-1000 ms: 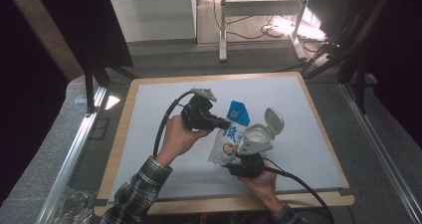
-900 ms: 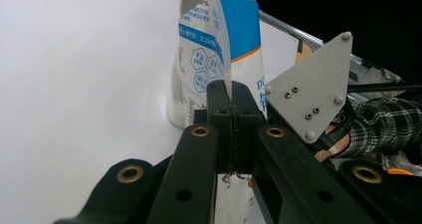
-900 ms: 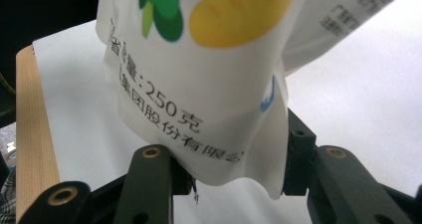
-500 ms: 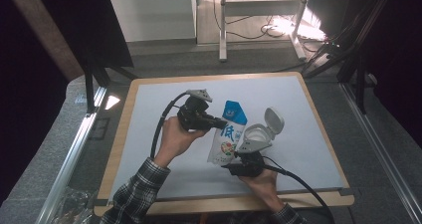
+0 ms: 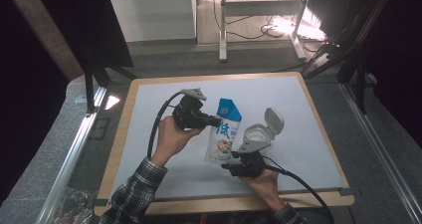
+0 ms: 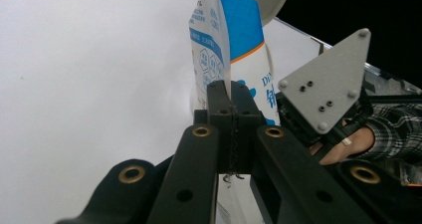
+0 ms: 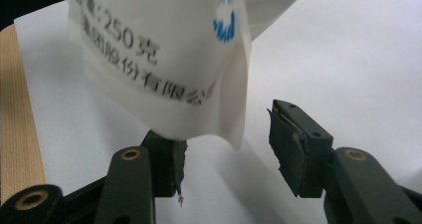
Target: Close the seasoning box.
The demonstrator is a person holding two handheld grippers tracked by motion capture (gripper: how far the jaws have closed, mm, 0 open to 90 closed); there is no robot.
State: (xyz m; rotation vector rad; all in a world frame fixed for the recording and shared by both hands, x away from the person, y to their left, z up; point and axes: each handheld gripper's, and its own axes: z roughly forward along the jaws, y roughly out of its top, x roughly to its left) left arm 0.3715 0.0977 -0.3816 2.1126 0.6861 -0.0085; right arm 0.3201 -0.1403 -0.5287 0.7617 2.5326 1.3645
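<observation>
A white pouch with a blue top (image 5: 222, 134) stands tilted on the white mat between the two hands. My left gripper (image 5: 217, 120) comes in from the left and is shut on the pouch's side seam (image 6: 225, 59); in the left gripper view its jaws (image 6: 231, 92) meet on the thin edge. My right gripper (image 5: 230, 164) sits below the pouch near the front edge. Its jaws (image 7: 226, 139) have just been opening and stand apart, with the pouch's bottom corner (image 7: 164, 69) hanging between them, the pads not pressing on it.
A white tub with its flip lid open (image 5: 260, 132) stands just right of the pouch, above the right hand. The white mat (image 5: 308, 134) lies on a wooden-edged table (image 5: 119, 149). Cables trail from both grippers toward the front. Dark frame posts stand beyond the table's back edge.
The pouch's blue top has shifted slightly left with the left gripper. The right hand has stayed where it was.
</observation>
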